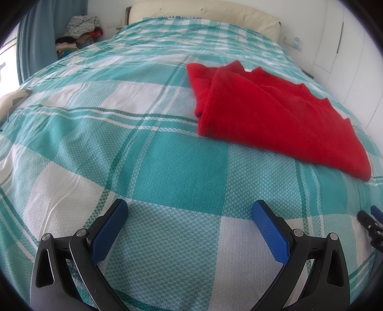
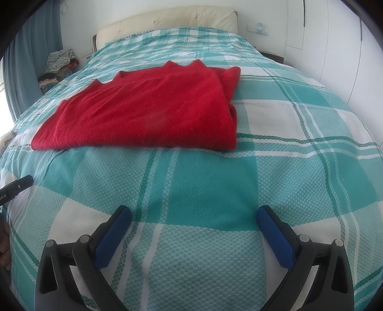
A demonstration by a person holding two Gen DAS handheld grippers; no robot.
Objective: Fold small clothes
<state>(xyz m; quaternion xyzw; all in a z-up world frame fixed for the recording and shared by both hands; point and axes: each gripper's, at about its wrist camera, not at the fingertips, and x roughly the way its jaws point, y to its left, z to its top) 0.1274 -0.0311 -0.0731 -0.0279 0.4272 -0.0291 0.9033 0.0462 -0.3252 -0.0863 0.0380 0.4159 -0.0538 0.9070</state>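
A red knitted sweater (image 1: 270,114) lies folded flat on the teal-and-white checked bedspread (image 1: 143,143). In the right wrist view the red sweater (image 2: 148,112) is ahead and to the left, with a fold along its right side. My left gripper (image 1: 190,208) is open and empty, low over the bedspread, short of the sweater and to its left. My right gripper (image 2: 194,215) is open and empty over the bedspread (image 2: 287,155), short of the sweater's near edge. The right gripper's tip shows at the left wrist view's right edge (image 1: 369,221).
A cream headboard (image 2: 167,20) stands at the far end of the bed. A pile of clothes (image 1: 79,31) sits by the blue curtain (image 1: 36,36) at the far left. White wardrobe doors (image 2: 335,43) run along the right.
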